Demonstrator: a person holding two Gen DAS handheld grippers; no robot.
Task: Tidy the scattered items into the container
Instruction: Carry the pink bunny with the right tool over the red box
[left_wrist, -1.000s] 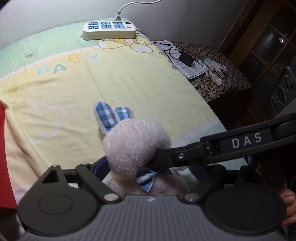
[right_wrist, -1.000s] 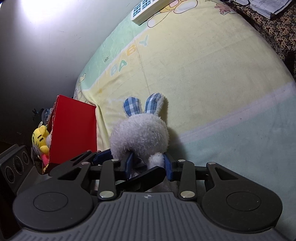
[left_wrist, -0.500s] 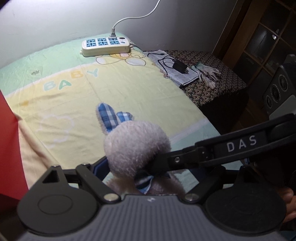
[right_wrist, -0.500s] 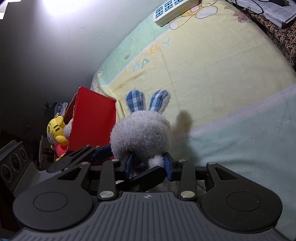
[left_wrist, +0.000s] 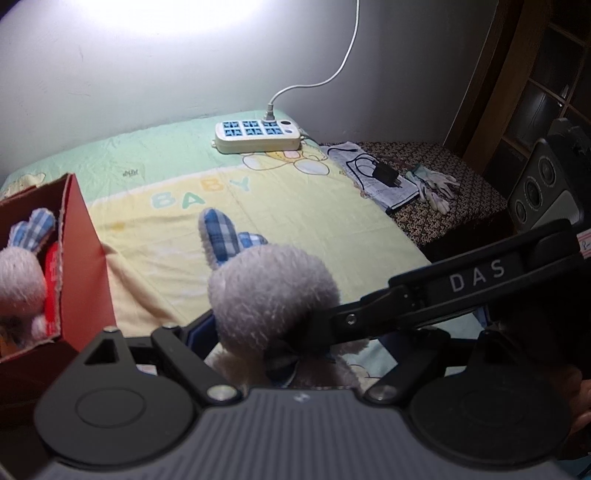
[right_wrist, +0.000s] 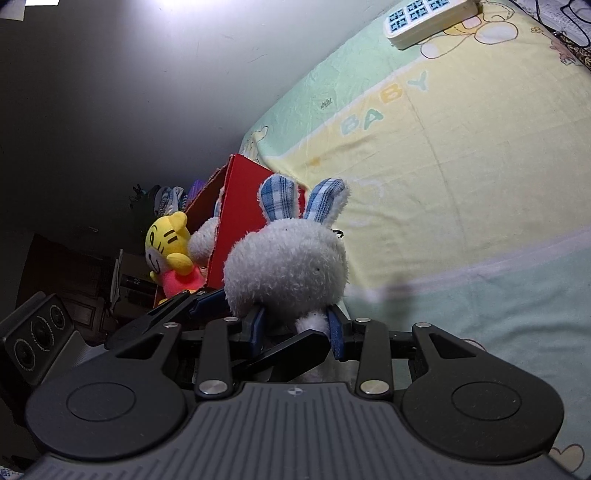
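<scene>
A bed takes up most of both views, spread with a pastel sheet in mint and pale yellow, printed with "BABY" and cartoon figures. It meets a plain white wall, brightly lit from above. At the far edge of the sheet lies a cream power strip with blue sockets, its white cable rising up the wall. Past the sheet's right edge, on a dark patterned cover, rest papers, a black charger and white gloves; dark wooden shelving stands behind.

The plush rabbit, grey-white with blue checked ears, is up off the sheet. The right gripper has its blue pads pressed narrowly on the rabbit's lower body. The left gripper spans the toy about halfway open, gripping it from the sides.

At the bed's left edge stands the red box, which holds another rabbit and a yellow tiger toy.
</scene>
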